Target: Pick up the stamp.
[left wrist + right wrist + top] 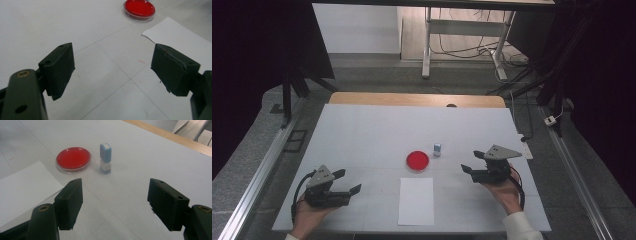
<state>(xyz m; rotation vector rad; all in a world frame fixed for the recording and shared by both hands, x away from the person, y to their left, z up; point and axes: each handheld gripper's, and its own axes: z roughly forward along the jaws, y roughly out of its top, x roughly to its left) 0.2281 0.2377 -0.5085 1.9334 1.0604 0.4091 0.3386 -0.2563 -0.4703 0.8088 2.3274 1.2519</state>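
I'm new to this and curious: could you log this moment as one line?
left gripper: open, empty | right gripper: open, empty | stamp: upright beside red dish | paper sheet: flat

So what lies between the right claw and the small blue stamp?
Bare white table: the right gripper view shows nothing between the right claw and the small blue stamp.

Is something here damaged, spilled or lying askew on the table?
Little stands out. The left gripper has a cracked, chipped edge on one pad. The red dish, the small blue stamp, standing upright, and the paper sheet look tidy, with nothing spilled.
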